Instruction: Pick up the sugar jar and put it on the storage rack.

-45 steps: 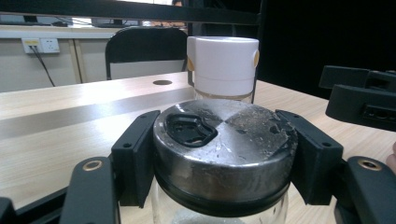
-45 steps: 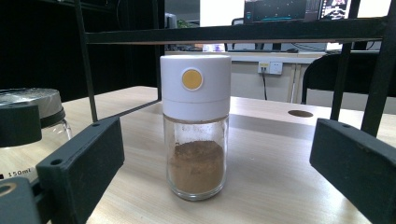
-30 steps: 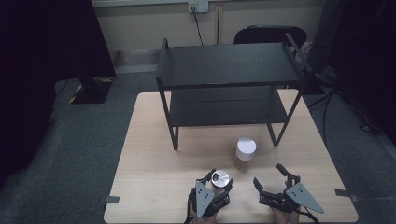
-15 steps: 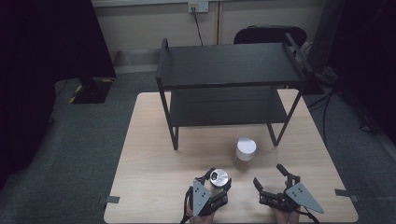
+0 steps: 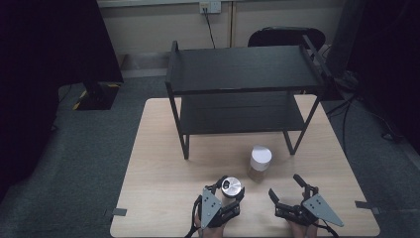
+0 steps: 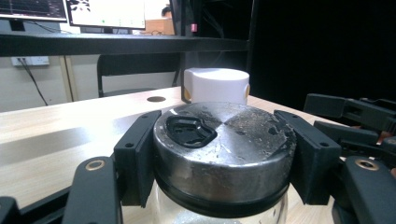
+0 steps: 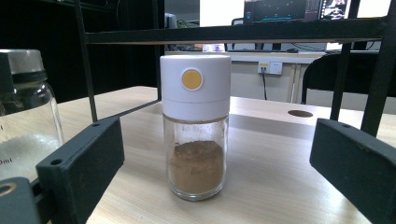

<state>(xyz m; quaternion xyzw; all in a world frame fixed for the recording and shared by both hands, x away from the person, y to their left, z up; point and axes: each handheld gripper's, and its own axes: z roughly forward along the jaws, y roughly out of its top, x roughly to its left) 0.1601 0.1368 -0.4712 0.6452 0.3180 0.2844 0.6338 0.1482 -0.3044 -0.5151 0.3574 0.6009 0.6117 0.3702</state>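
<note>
We are gripping the metal-lidded jar (image 6: 224, 158) with the left gripper (image 5: 222, 198), jaws clamping its lid at the counter's (image 5: 163, 168) near edge. The right gripper (image 5: 292, 196) is waiting wide open before the white-capped spice jar (image 7: 195, 126). Next, we judge, comes lifting toward the shelf (image 5: 242, 74).

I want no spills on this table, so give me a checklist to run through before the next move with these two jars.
1. Left gripper shut on the metal-lidded jar, pads on both sides of the lid: ok.
2. Grip is on the lid, not the glass; whether the lid is screwed tight: cannot tell.
3. Right gripper open, nothing between its jaws: ok.
4. White-capped spice jar upright, centred ahead of the right gripper, untouched: ok.
5. Both jars apart on the table: ok.
6. Black shelf rack shelves free of things: ok.
</note>
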